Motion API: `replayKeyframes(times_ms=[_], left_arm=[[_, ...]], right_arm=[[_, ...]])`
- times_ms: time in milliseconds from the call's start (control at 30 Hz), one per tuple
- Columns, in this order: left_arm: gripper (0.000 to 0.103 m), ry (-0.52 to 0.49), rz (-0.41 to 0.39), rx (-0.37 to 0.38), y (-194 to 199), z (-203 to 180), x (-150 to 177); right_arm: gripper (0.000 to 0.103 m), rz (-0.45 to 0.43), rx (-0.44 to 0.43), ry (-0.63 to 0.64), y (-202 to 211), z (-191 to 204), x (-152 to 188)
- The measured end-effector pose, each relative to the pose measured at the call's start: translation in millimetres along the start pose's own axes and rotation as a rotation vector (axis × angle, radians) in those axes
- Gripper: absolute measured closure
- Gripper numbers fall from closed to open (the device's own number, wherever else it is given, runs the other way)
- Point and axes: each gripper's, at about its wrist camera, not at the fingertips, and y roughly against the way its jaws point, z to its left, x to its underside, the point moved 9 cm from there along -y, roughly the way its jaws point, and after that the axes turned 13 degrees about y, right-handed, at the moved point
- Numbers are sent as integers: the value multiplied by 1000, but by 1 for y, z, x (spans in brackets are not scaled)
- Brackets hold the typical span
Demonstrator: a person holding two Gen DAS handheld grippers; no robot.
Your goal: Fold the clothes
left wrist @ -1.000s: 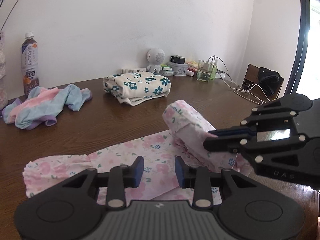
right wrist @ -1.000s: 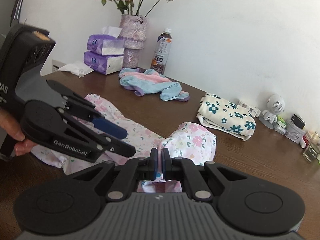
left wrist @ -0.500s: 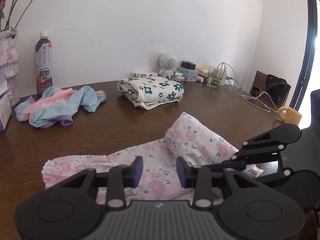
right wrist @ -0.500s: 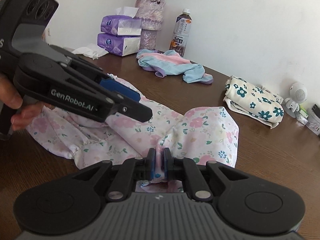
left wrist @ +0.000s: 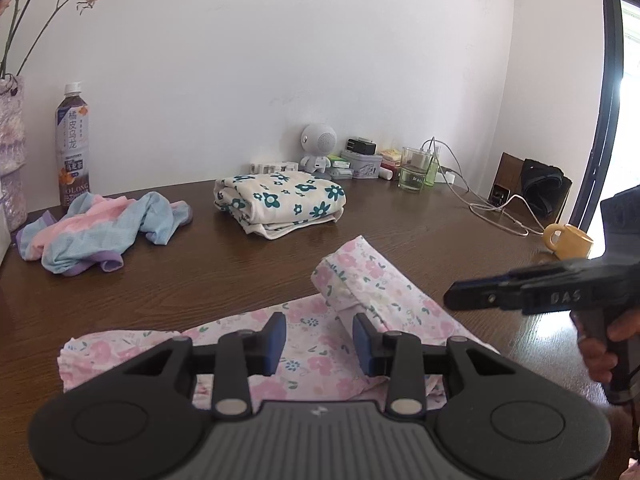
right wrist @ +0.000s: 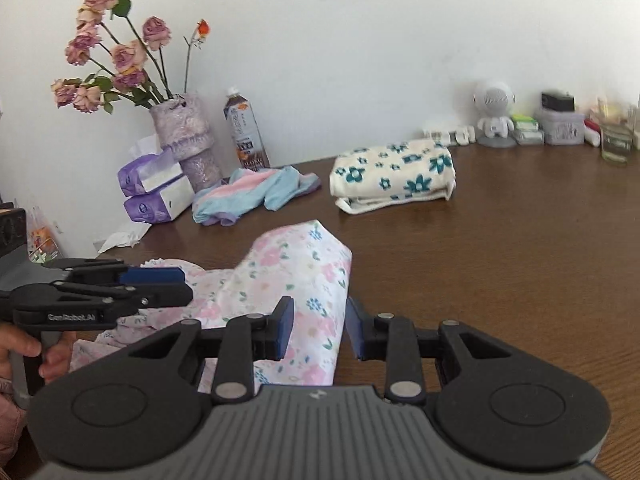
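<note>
A pink floral garment (left wrist: 372, 280) lies spread on the brown table (left wrist: 240, 272), its right part folded over into a thick flap (right wrist: 296, 264). My left gripper (left wrist: 319, 338) hovers open just above the garment's near edge, holding nothing. My right gripper (right wrist: 318, 330) is open too, its fingers on either side of the flap's near end without pinching it. In the left wrist view the right gripper (left wrist: 460, 299) sits off to the right of the fold, held by a hand. In the right wrist view the left gripper (right wrist: 186, 286) is at the left over the cloth.
A folded cream garment with teal flowers (left wrist: 280, 204) and a crumpled pink-blue garment (left wrist: 100, 232) lie further back. A bottle (left wrist: 73, 148), a vase (right wrist: 188, 140) and tissue packs (right wrist: 154, 188) stand far left. A yellow mug (left wrist: 570, 240), cables (left wrist: 492, 208) and a glass (left wrist: 416, 170) sit right.
My right gripper has opened and let go of the floral flap, which now rests folded on the garment. Both grippers have drawn back a little; the left stays open.
</note>
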Motion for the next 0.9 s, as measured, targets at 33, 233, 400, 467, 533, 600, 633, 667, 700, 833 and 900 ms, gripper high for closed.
replayKeyframes(times_ms=[33, 233, 400, 467, 533, 600, 633, 667, 700, 833, 900], left_arm=[[68, 6, -5, 11, 0, -4, -1], [68, -30, 3, 38, -6, -28, 3], [70, -24, 15, 11, -18, -29, 7], [71, -30, 30, -7, -24, -28, 10], [75, -52, 73, -40, -32, -22, 21], [76, -58, 101, -60, -36, -16, 29], [76, -56, 98, -63, -35, -16, 28], [76, -54, 95, -66, -34, -15, 27], [76, -51, 92, -69, -33, -14, 26], [76, -42, 82, -82, -29, -12, 22], [75, -31, 50, -64, -25, -16, 12]], right_arm=[[77, 12, -2, -18, -4, -4, 5], [78, 49, 8, 101, -24, 20, 13], [78, 61, 26, 226, -30, 43, 14], [78, 61, 22, 241, -32, 47, 15], [78, 48, 7, 233, -28, 47, 14], [78, 27, -7, 207, -20, 41, 11], [78, 17, -12, 194, -16, 38, 9], [78, 7, -6, 177, -12, 31, 7], [78, -2, 1, 162, -9, 25, 5], [78, 4, 19, 140, -17, 5, -1], [78, 31, -14, 129, -30, 4, 1]])
